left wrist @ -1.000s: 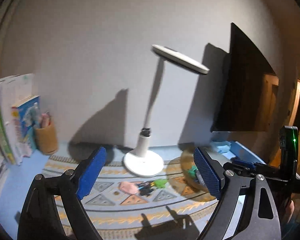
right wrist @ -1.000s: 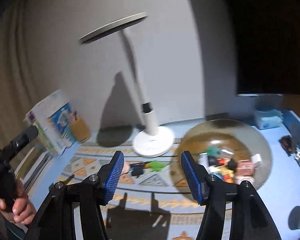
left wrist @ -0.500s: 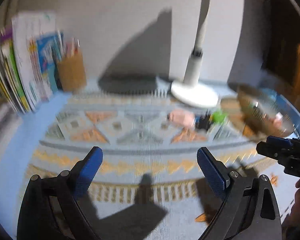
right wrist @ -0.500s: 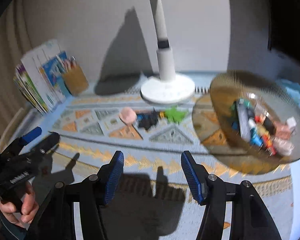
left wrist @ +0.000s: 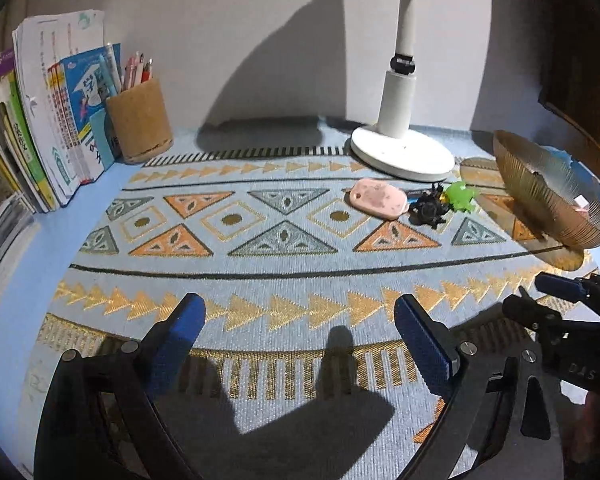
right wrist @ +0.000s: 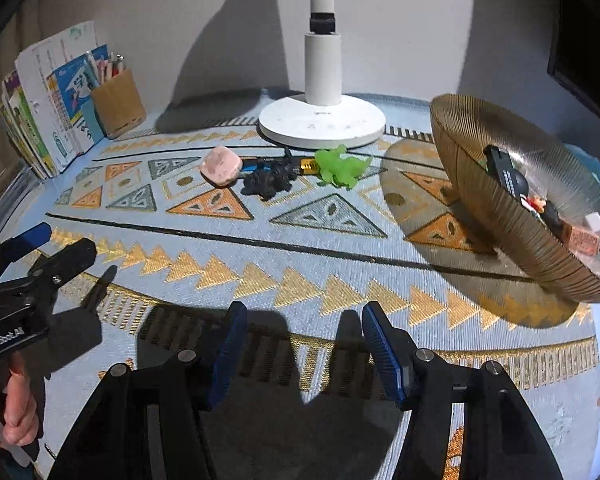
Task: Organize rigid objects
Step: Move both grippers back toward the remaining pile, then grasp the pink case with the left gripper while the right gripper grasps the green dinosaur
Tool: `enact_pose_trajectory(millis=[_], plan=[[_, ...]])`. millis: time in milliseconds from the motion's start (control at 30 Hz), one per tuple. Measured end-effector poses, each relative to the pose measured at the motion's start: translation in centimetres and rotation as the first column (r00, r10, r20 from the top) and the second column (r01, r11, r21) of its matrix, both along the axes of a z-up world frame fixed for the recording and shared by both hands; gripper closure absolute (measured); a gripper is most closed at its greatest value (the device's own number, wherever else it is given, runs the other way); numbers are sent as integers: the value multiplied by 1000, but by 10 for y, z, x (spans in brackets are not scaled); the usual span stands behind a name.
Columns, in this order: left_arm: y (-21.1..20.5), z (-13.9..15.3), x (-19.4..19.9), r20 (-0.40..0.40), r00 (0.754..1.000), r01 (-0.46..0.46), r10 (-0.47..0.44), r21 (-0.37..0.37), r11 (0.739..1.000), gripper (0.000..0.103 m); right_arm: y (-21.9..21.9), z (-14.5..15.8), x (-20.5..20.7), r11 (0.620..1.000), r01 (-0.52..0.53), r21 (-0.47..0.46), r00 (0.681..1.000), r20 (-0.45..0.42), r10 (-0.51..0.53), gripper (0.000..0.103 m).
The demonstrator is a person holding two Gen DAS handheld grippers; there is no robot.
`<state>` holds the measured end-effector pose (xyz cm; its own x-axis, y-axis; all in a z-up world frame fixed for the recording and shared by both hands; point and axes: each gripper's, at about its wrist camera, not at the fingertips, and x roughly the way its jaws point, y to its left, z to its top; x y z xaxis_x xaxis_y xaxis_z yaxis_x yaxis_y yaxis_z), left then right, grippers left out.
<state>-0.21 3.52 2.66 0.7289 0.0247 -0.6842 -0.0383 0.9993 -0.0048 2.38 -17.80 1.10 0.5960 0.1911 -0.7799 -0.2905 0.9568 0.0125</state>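
Note:
A pink flat object (left wrist: 377, 199) (right wrist: 221, 169), a black toy figure (left wrist: 429, 210) (right wrist: 269, 182) and a green toy dinosaur (left wrist: 459, 196) (right wrist: 340, 167) lie together on the patterned mat in front of the lamp base. A ribbed amber bowl (left wrist: 540, 188) (right wrist: 496, 204) at the right holds several small objects. My left gripper (left wrist: 300, 332) is open and empty over the mat's near edge. My right gripper (right wrist: 300, 344) is open and empty, also near the front, well short of the toys. The right gripper also shows in the left wrist view (left wrist: 556, 300).
A white desk lamp (left wrist: 402, 148) (right wrist: 322, 120) stands at the back. A cork pen holder (left wrist: 140, 120) (right wrist: 118, 102) and a row of books (left wrist: 40, 120) (right wrist: 44, 120) stand at the back left. The patterned mat (left wrist: 284, 264) covers the blue table.
Both grippers have tilted down from facing the wall and lamp head to facing the mat. They stay open. The toys and the bowl have not moved.

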Motion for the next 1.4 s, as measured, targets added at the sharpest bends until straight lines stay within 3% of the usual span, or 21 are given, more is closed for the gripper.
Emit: enact_pose_trajectory(millis=[233, 367, 433, 567, 800, 1033, 1067, 1133, 1200, 1333, 1400], plan=[[3, -4, 6, -40, 999, -25, 25, 7, 1000, 8, -6, -3, 6, 1000, 26, 12, 999, -24, -26, 45], [3, -7, 31, -140, 989, 44, -47, -23, 999, 8, -18, -1, 22, 989, 45, 142, 983, -181, -19, 45], [1, 1, 53, -153, 986, 71, -72, -13, 997, 8, -18, 8, 35, 982, 48, 182, 979, -205, -10, 45], [-7, 12, 98, -120, 985, 114, -121, -64, 991, 8, -14, 18, 62, 987, 86, 136, 987, -148, -66, 45], [-23, -11, 154, -163, 980, 93, -113, -130, 987, 9, -5, 11, 97, 990, 119, 71, 990, -85, -113, 45], [-45, -19, 161, -195, 969, 141, -152, -69, 988, 12, -6, -4, 126, 979, 190, 80, 977, -111, -181, 45], [-40, -20, 161, -209, 962, 157, -176, -107, 982, 14, -8, -4, 128, 977, 194, 93, 976, -113, -183, 45], [-30, -18, 158, -217, 955, 183, -200, -99, 978, 23, -9, -3, 134, 973, 192, 126, 977, -115, -178, 45], [-16, -18, 152, -247, 952, 176, -182, -49, 983, 24, -6, -3, 137, 976, 187, 112, 979, -106, -175, 45], [13, -18, 137, -256, 950, 170, -176, -44, 984, 24, 5, -7, 143, 982, 168, 83, 983, -90, -161, 45], [20, -15, 133, -246, 954, 164, -173, -56, 985, 25, 8, -7, 142, 986, 158, 62, 985, -75, -153, 58]])
